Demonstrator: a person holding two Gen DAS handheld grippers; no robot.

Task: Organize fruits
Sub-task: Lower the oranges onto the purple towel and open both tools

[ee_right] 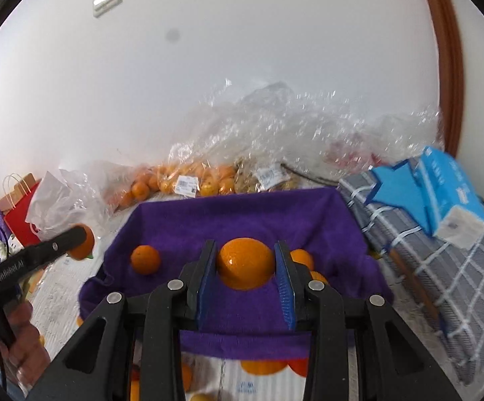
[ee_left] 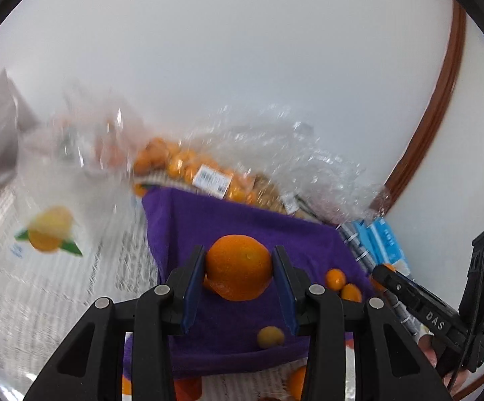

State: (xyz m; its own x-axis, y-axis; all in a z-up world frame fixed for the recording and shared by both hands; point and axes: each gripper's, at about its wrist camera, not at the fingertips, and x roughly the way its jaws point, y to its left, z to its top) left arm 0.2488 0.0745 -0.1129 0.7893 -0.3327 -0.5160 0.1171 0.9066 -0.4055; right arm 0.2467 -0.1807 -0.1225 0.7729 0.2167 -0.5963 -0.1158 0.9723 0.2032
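Note:
My left gripper [ee_left: 238, 264] is shut on a large orange [ee_left: 238, 262], held over a box lined with purple cloth [ee_left: 242, 227]. Another orange [ee_left: 235, 292] lies under it, with small kumquats [ee_left: 335, 278] and a yellowish fruit [ee_left: 270, 336] in the box. My right gripper [ee_right: 245, 262] is shut on a glossy orange [ee_right: 245, 262] above the same purple-lined box [ee_right: 242, 214]. One orange [ee_right: 145, 259] lies in the box at left, more fruit [ee_right: 303, 258] at right. The left gripper's orange [ee_right: 83, 242] shows at the left of the right wrist view.
Clear plastic bags [ee_right: 275, 127] with oranges [ee_right: 188, 180] lie behind the box against a white wall. A blue tissue pack [ee_right: 449, 190] rests on a checked cloth [ee_right: 435, 267] at right. A red paper bag [ee_right: 21, 214] stands at left. Loose oranges [ee_right: 263, 366] lie before the box.

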